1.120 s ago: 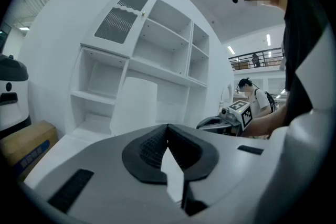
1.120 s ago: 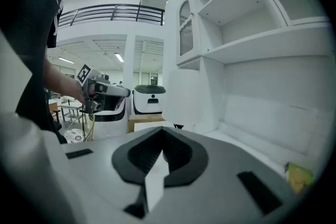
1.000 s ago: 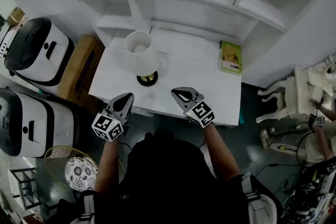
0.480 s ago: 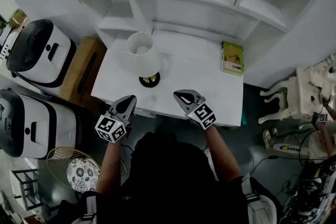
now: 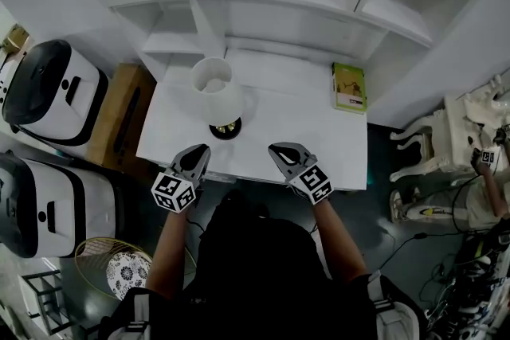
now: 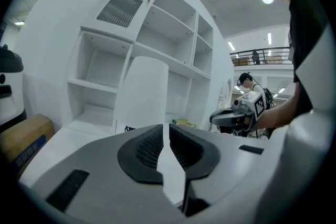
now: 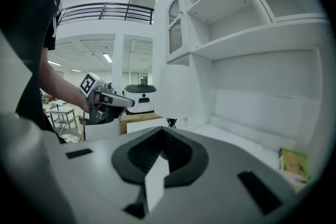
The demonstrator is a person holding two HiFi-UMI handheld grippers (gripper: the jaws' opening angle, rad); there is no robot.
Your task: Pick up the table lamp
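Standing upright on the left half of the white desk [image 5: 303, 119], the table lamp [image 5: 217, 91] rests on its dark round base with the pale shade open toward the head camera, and neither tool touches it. The left gripper [image 5: 198, 150] hovers at the desk's front edge, near the lamp and roughly in line with it. Its jaws are opening, with only a slim gap between them and nothing in it, which reads as getting ready to grasp the stem or base under the shade. The right gripper [image 5: 280, 150] hangs over the same front edge, farther from the lamp, its jaws together and empty. It looks held in reserve, perhaps to steady the shade if needed. Both tools point nearly level toward the shelves, a sensible line for coming in beneath the wide shade instead of from above. A green book [image 5: 350, 86] lies flat at the desk's right rear, well apart from the lamp and out of the way. The pickup has not yet begun.
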